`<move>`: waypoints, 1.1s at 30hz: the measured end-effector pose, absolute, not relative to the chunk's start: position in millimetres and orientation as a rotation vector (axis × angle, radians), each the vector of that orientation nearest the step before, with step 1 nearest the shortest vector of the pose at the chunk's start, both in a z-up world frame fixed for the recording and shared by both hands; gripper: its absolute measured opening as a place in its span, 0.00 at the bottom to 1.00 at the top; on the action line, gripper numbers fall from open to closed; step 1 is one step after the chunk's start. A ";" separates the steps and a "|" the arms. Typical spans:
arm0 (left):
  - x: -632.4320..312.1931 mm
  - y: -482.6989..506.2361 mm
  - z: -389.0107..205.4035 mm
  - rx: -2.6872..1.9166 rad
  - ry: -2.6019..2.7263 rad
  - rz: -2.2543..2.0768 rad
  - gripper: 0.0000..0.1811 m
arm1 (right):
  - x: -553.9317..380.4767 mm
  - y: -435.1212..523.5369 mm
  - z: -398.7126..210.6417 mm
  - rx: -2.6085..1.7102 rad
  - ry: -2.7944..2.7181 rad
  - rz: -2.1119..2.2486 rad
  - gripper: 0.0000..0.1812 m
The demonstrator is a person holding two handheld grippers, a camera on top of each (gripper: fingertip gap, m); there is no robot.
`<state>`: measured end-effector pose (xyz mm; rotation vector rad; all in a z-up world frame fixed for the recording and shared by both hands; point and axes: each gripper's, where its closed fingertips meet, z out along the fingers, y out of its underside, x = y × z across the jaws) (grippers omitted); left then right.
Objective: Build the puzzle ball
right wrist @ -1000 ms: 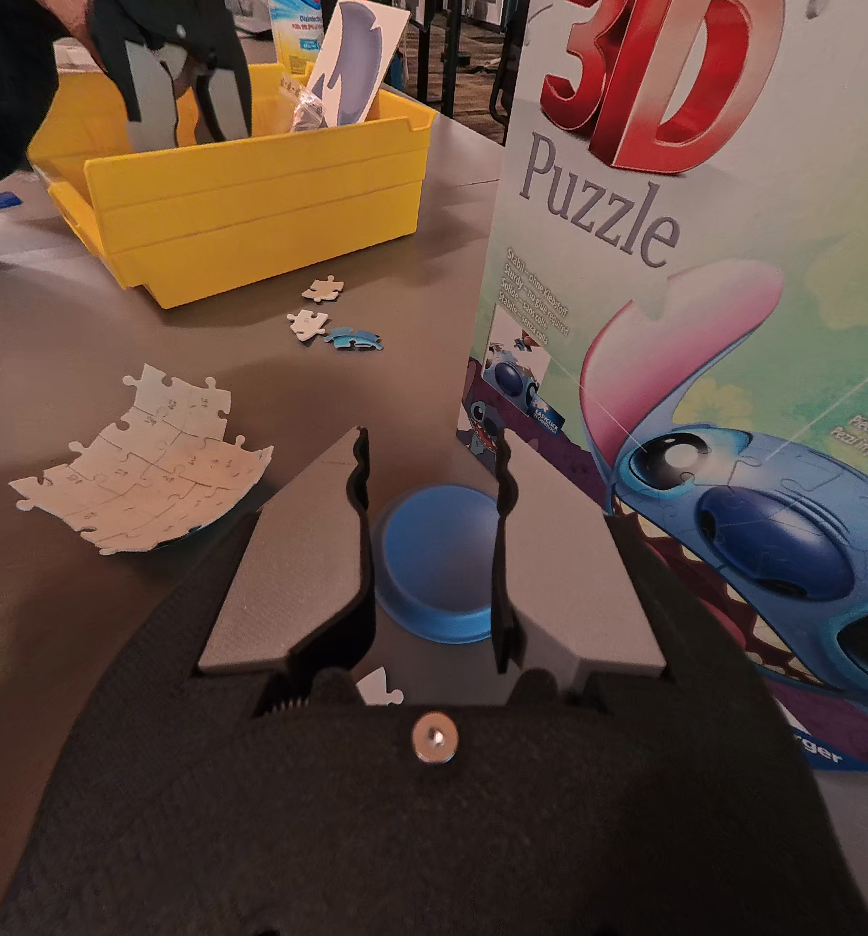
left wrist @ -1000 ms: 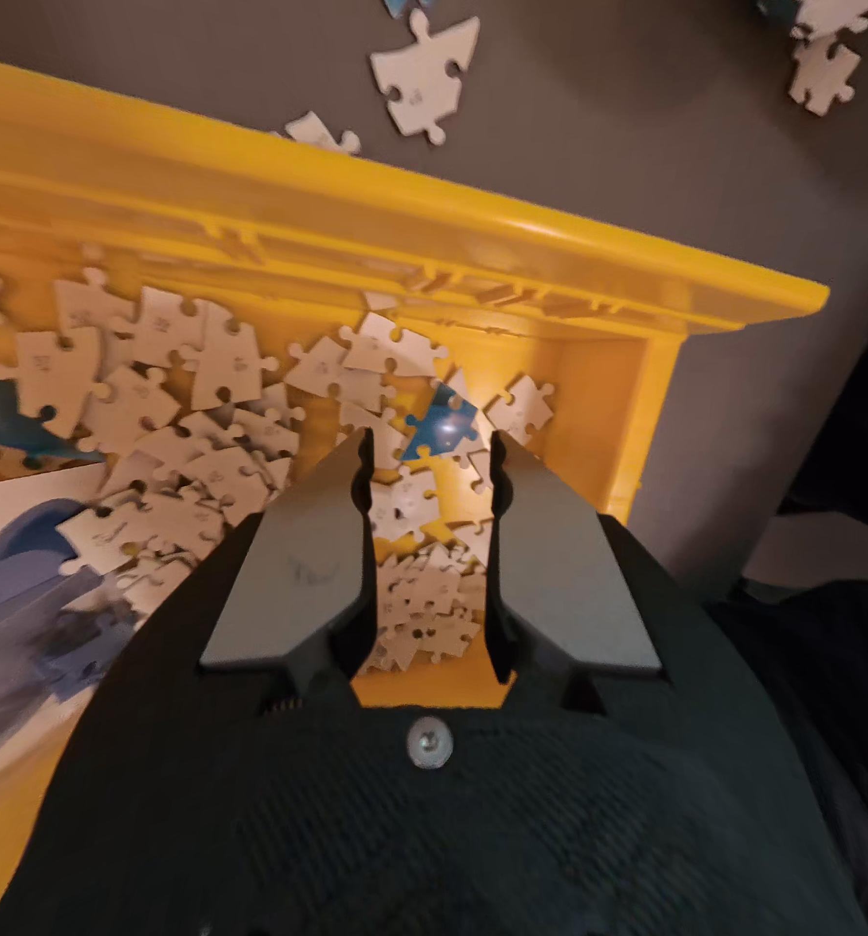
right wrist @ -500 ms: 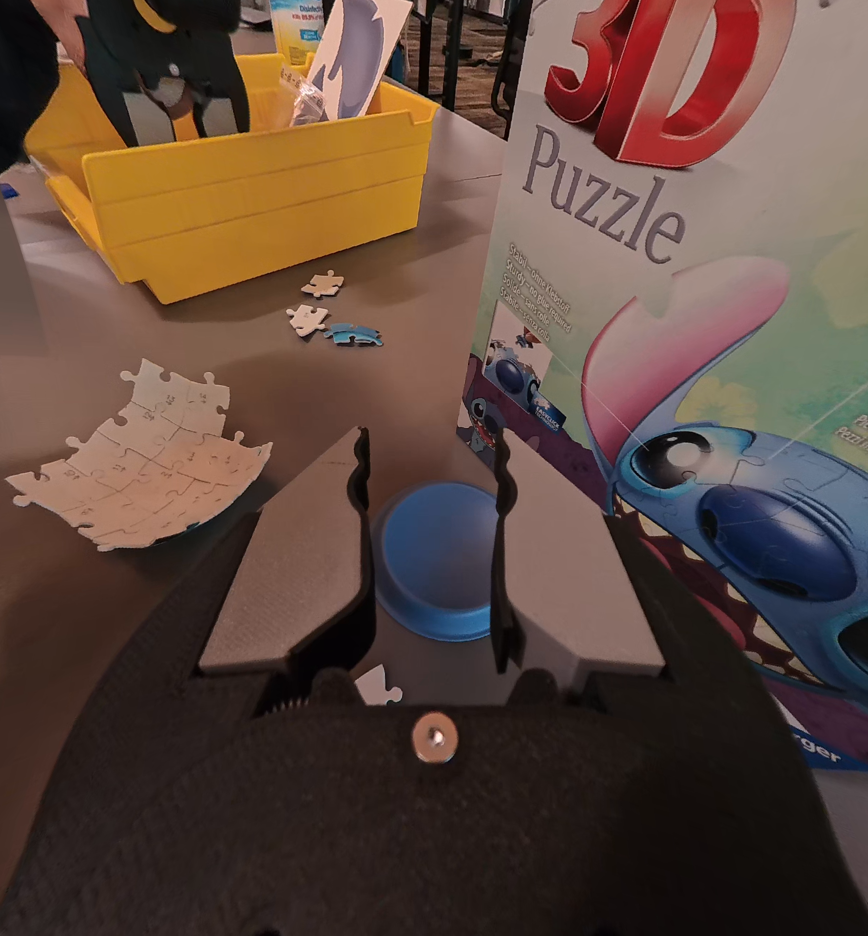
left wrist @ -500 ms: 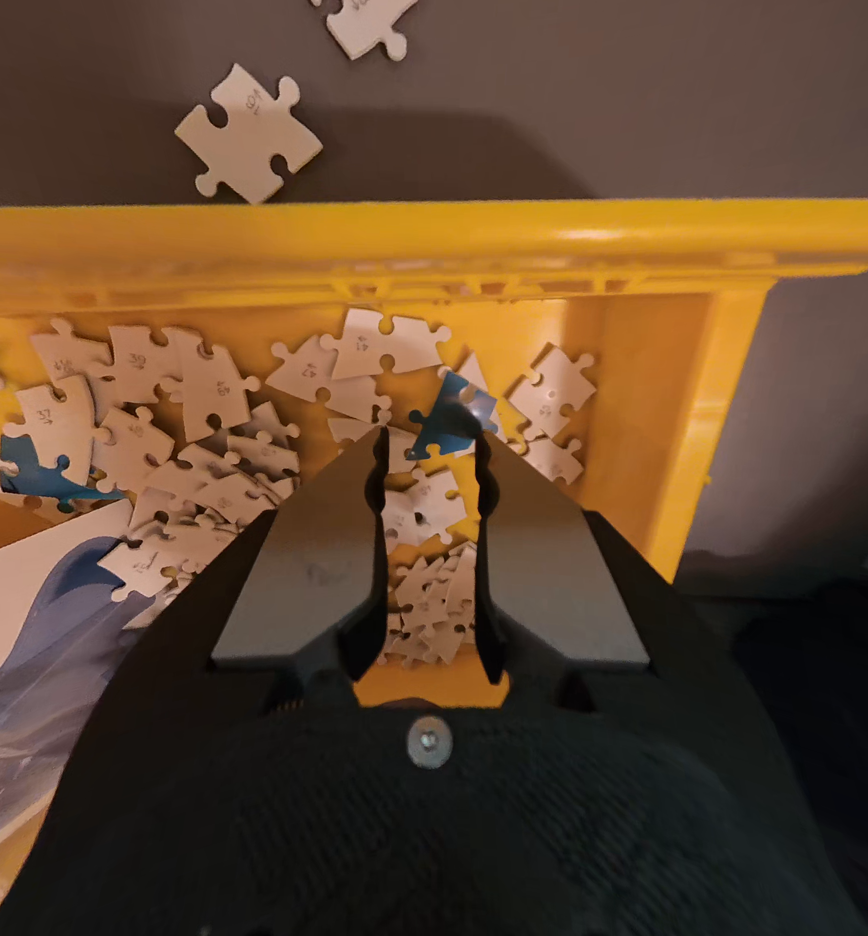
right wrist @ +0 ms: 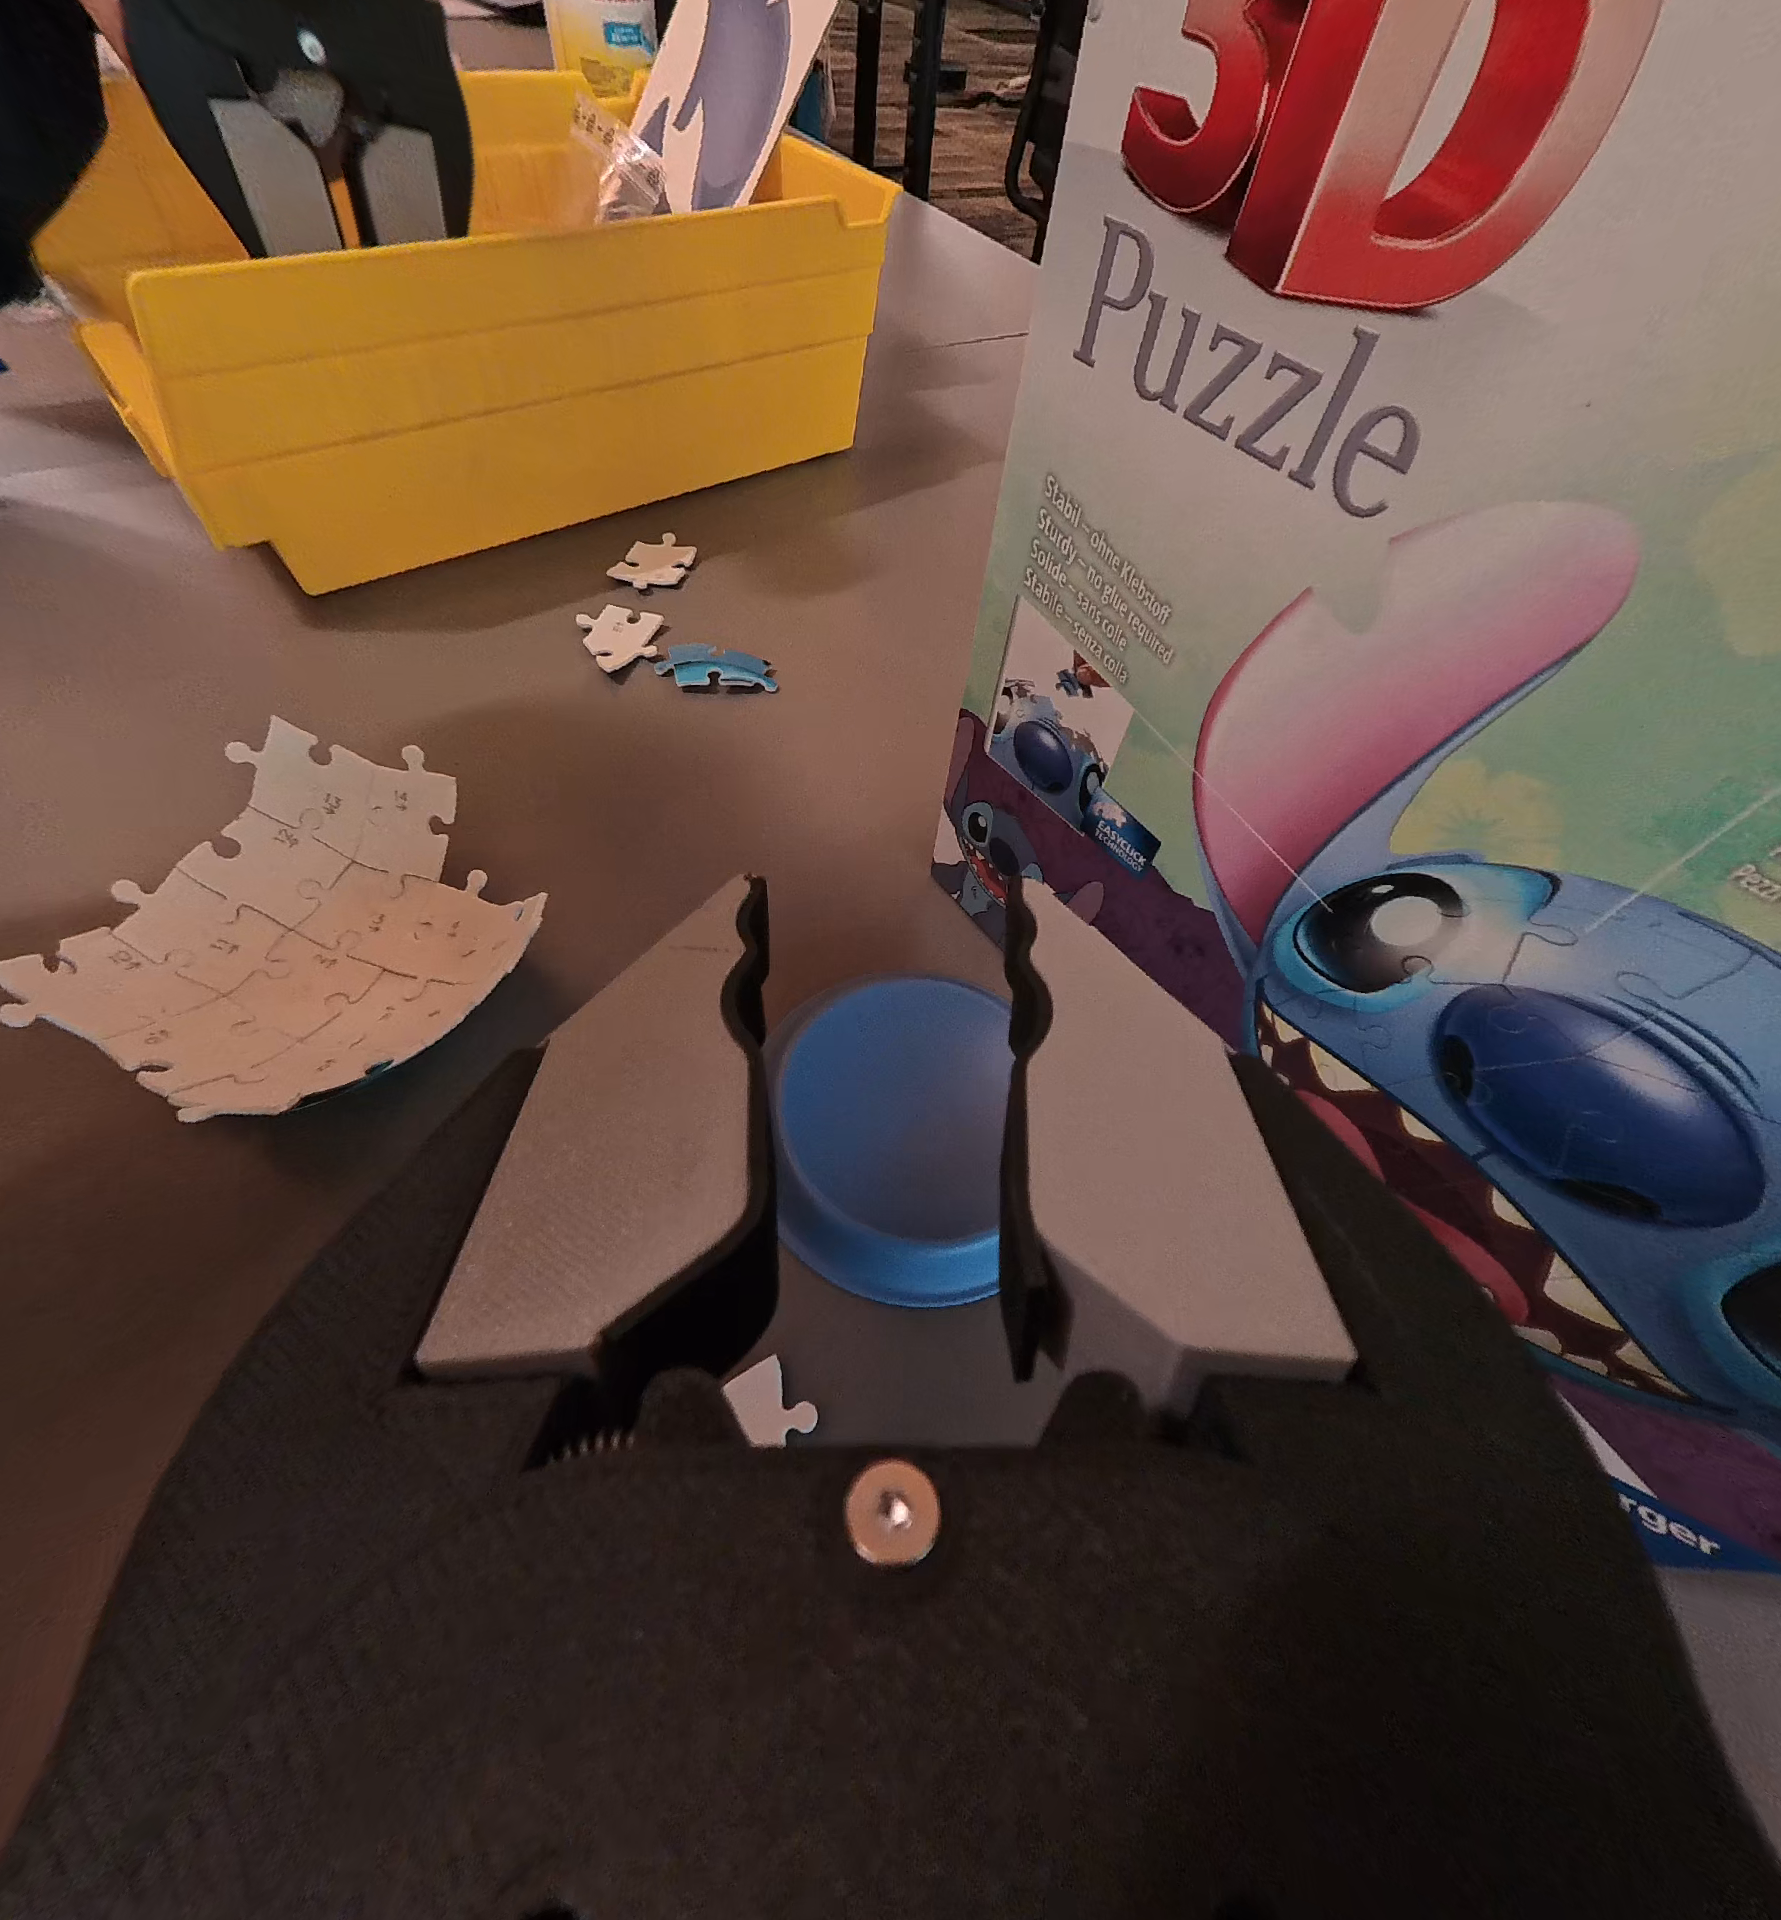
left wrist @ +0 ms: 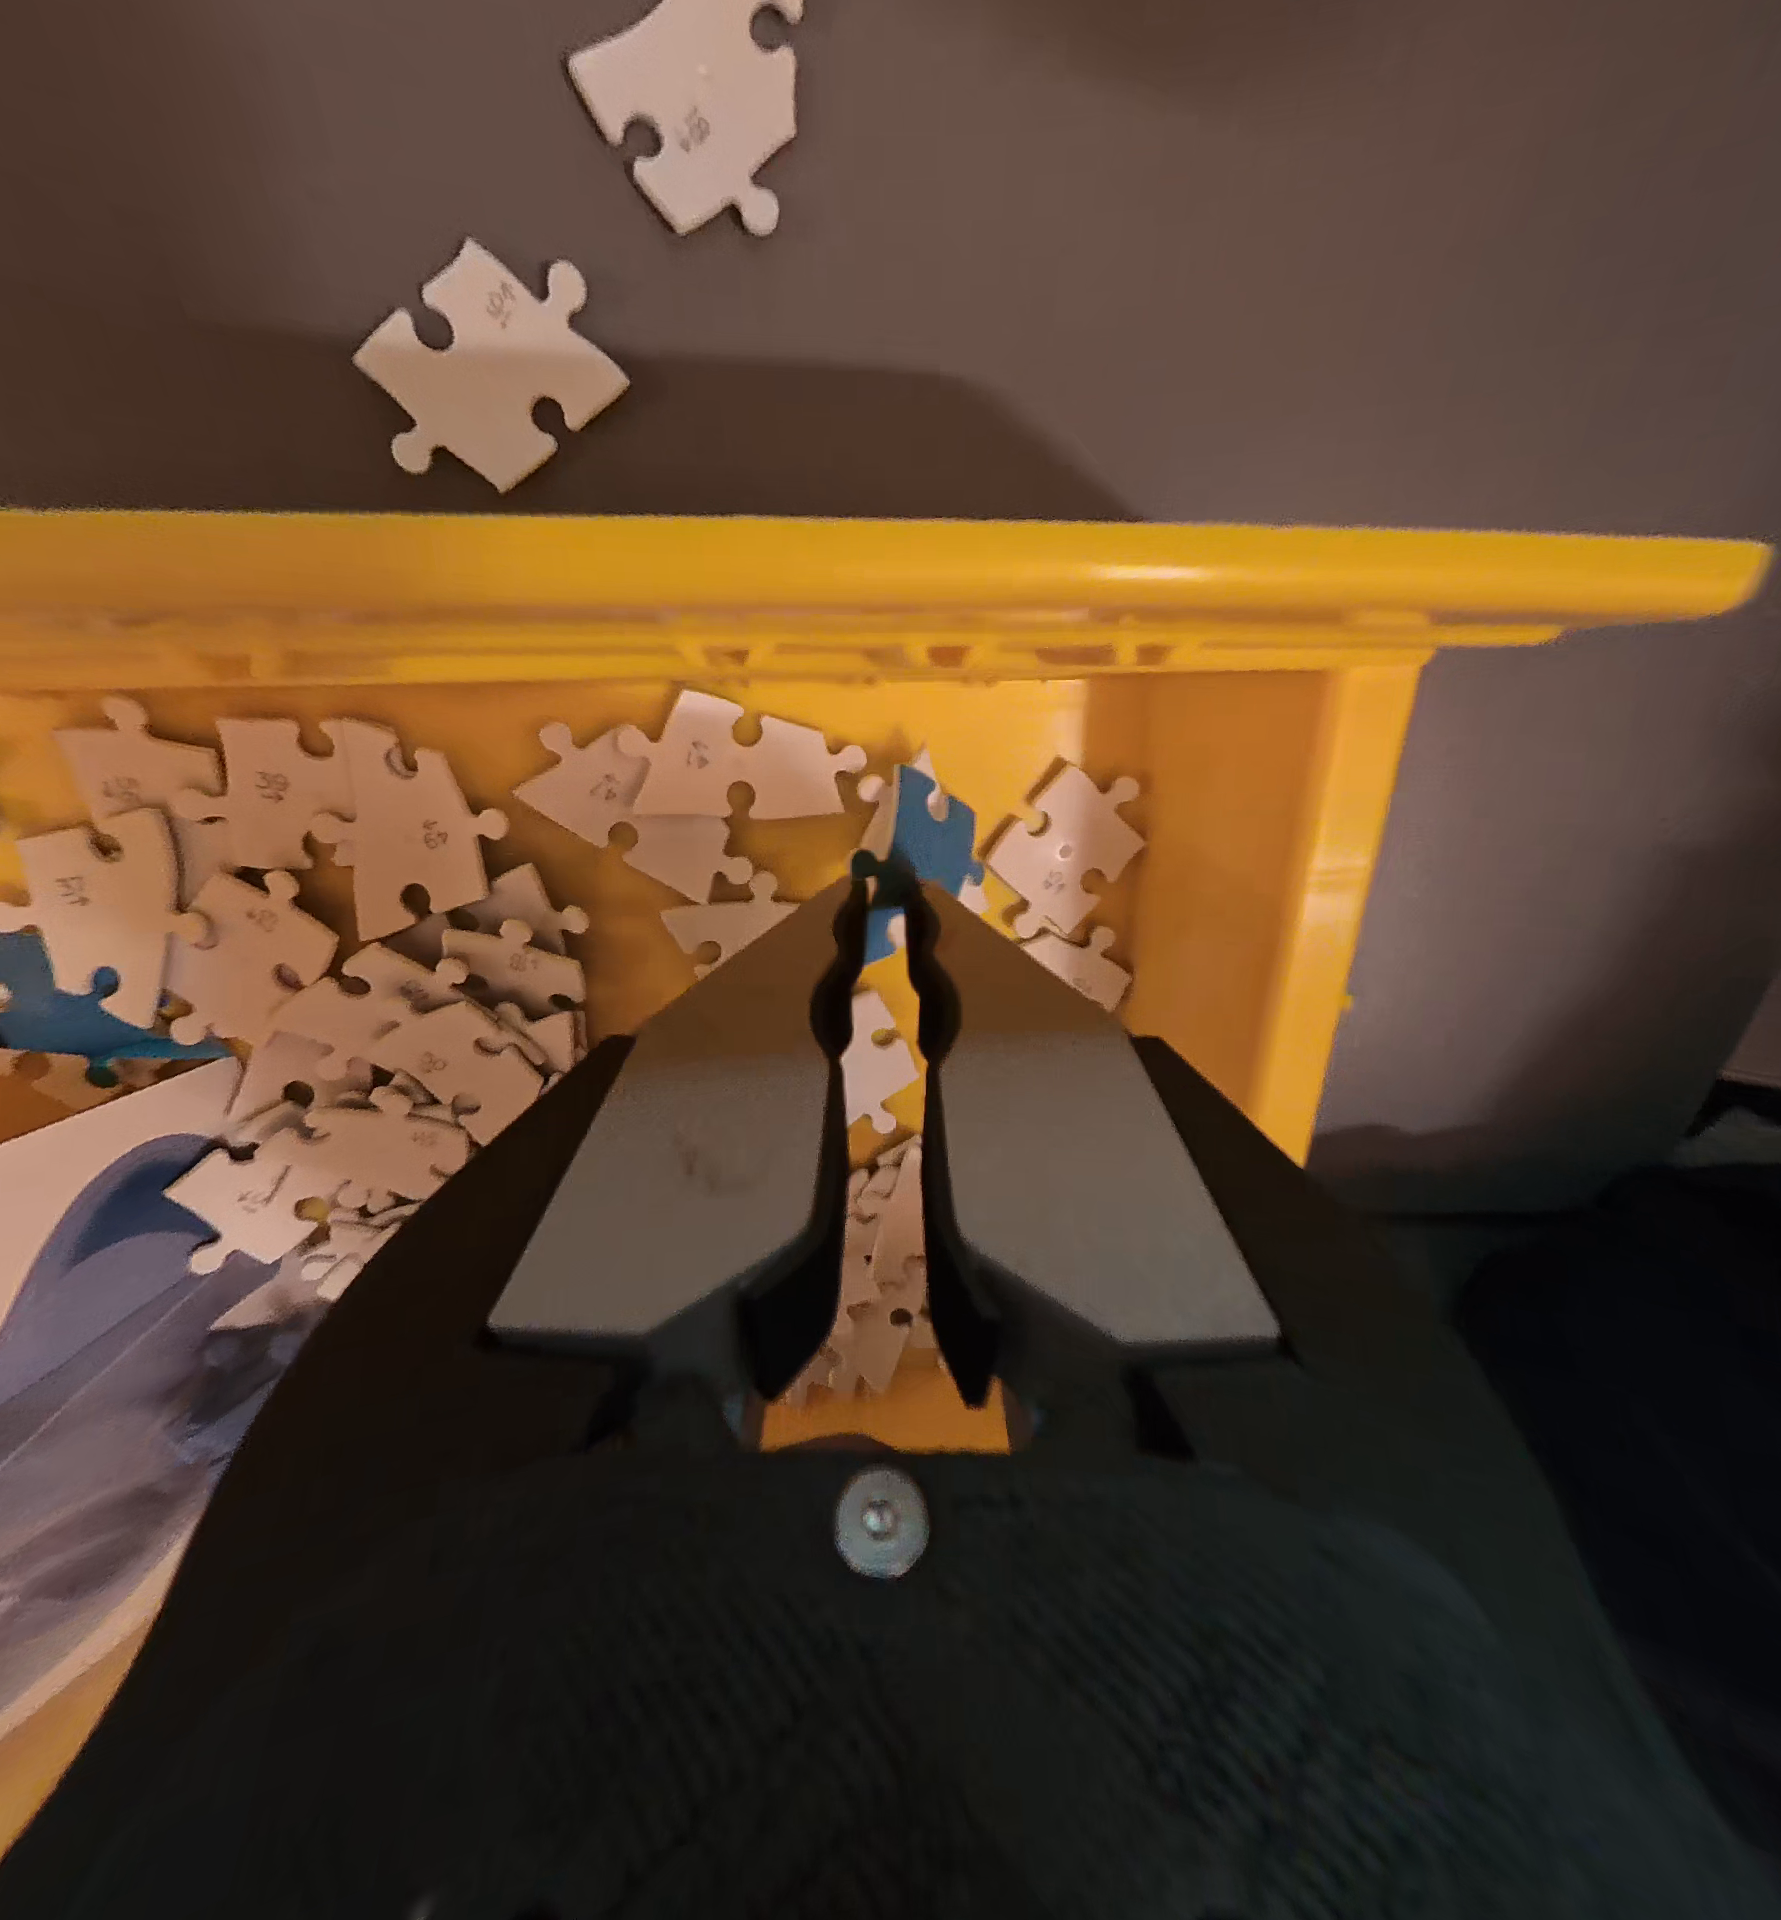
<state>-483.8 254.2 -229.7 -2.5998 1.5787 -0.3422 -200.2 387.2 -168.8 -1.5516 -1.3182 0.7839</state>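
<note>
A yellow bin [left wrist: 865, 582] holds several loose puzzle pieces, most lying white side up. My left gripper [left wrist: 886, 899] reaches into its right end, and its tips are closed on the lower edge of a blue puzzle piece [left wrist: 933, 831]. In the right wrist view the left gripper [right wrist: 340, 208] dips into the bin [right wrist: 512, 384] at the far left. My right gripper [right wrist: 881, 904] is open and empty above the table, with a blue ring stand [right wrist: 886, 1143] seen between its fingers. A curved, partly built puzzle section [right wrist: 273, 956] lies white side up to its left.
The tall puzzle box [right wrist: 1385, 727] stands close on the right. Loose pieces lie in front of the bin: two white [right wrist: 647, 561] [right wrist: 621, 634] and one blue [right wrist: 720, 665]. Another white piece [right wrist: 766, 1403] lies under my right gripper. A printed sheet [left wrist: 55, 1247] leans in the bin. One gripper's finger ends stand about 35 centimetres off the other's.
My left gripper has gone from open to closed around the blue piece in the bin and moved slightly left over it. The right gripper has stayed still and open.
</note>
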 end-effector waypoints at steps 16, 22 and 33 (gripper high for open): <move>-500.1 249.5 -213.7 -2.548 1.599 -0.124 0.00 | -199.7 387.7 -168.3 -1.549 -1.321 0.764 0.23; -492.1 223.8 -227.8 -2.658 1.688 -0.275 0.01 | -198.6 388.5 -165.3 -1.542 -1.308 0.764 0.23; -508.0 242.0 -208.0 -2.623 1.525 -0.140 0.10 | -199.8 389.3 -170.1 -1.558 -1.314 0.774 0.23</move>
